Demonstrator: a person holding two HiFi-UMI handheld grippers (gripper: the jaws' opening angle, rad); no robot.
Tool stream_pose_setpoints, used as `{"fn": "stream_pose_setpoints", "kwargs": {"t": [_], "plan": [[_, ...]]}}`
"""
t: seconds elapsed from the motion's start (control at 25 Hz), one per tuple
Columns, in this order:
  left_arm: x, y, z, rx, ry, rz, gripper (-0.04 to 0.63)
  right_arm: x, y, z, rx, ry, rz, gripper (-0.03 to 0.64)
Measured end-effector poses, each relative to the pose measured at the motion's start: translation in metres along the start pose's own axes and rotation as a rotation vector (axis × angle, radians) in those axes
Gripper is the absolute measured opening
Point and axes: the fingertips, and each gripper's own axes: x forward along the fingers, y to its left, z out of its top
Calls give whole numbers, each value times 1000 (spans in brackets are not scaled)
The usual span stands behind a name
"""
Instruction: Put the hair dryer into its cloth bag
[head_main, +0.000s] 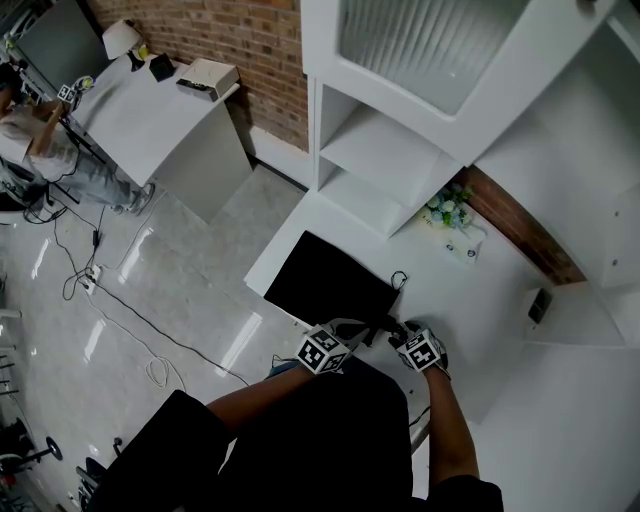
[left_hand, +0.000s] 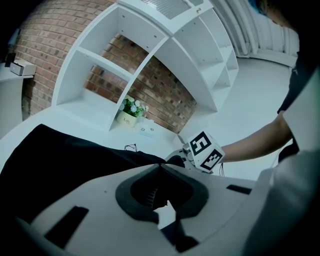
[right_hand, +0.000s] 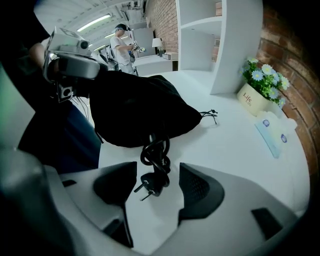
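Our left hand-held gripper (left_hand: 161, 167) clamps bag (left_hand: 65, 155) rim; right hand-held gripper (right_hand: 157, 169) gapes over plug (right_hand: 150, 185) beside bag: we should pinch it, tuck inside.

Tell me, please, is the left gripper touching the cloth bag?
Touching. The left gripper view shows the left gripper shut on the edge of the cloth bag; the right gripper view shows that edge lifted off the table at its jaws.

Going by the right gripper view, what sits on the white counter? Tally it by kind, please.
Black cloth bag: 1
Power cord with plug: 1
Potted flowers: 1
Flat white-and-blue packet: 1
Total: 4
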Motion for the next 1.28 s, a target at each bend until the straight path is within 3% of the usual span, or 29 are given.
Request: {"fn": "stream_pose_setpoints", "kwargs": {"t": [0.28,0.68,1.28], "plan": [[0,2,-2,7,11,11,23,4,2,-3,-13,18,20,188],[2,-1,-1,21,13,9,23,2,-4,2,-60,16,2,178],[-3,0,5,16,-3,-1,23,-2,6,45,-88,-38,12,178]]}}
